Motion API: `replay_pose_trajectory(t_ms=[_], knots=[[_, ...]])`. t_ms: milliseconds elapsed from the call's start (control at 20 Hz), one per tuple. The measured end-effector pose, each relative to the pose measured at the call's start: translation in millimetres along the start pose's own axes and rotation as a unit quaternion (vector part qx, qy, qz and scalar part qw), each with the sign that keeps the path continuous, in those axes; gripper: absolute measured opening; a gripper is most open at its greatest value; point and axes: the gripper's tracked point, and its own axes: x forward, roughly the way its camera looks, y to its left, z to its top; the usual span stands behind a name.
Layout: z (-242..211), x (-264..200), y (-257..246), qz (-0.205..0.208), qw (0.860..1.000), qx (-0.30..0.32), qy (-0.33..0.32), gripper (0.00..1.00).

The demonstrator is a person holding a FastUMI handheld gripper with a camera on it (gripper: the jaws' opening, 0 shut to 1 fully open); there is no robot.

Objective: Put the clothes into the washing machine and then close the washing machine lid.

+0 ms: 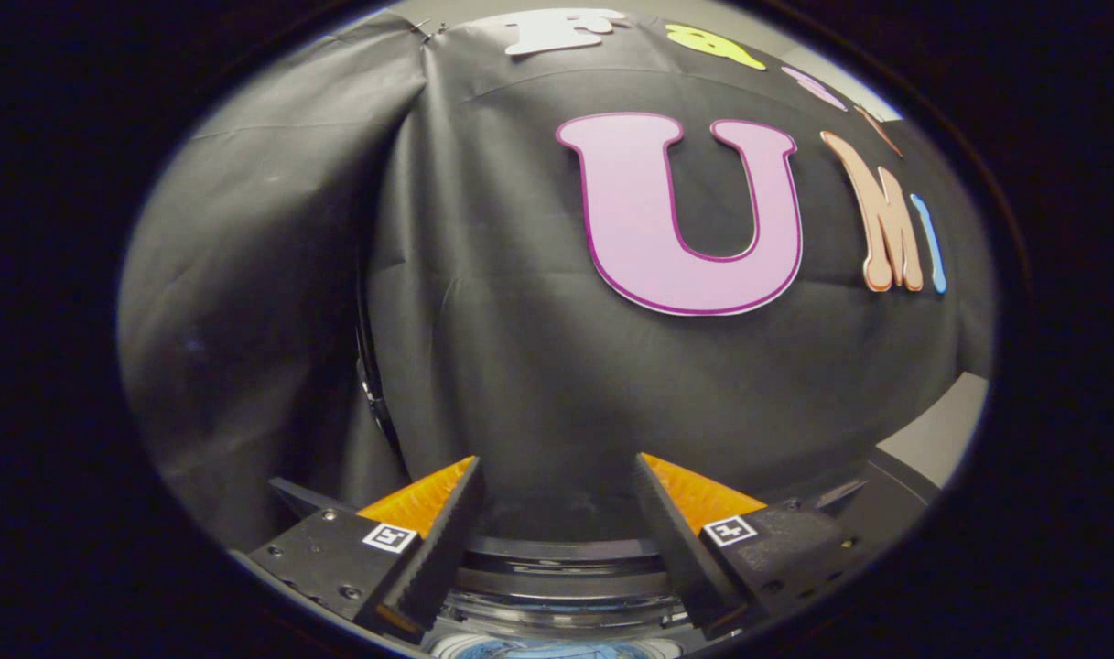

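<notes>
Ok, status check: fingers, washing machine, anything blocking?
Gripper fingers open, holding nothing. Washing machine rim just below and between them, lid state unclear. Booth wall beyond; no obstruction seen.

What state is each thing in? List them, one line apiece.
Hand-held gripper: open, fingers spread apart, holding nothing.
Dark round-rimmed washing machine: sits below and between the fingers; whether its lid is open cannot be told.
Black cloth booth wall: hanging just beyond the fingers, creased.

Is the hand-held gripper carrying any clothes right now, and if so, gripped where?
Nothing is held. The hand-held gripper has its fingers spread apart with a bare gap between them, above the washing machine opening.
</notes>
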Motion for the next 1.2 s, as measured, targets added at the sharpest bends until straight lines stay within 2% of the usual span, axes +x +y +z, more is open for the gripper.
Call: replay_pose_trajectory(t_ms=[650,1200], knots=[[4.3,-2.9,0.2,-0.002,1.0,-0.005,-0.024,0.98],[5.3,-1.1,4.4,0.02,0.999,-0.007,-0.047,0.98]])
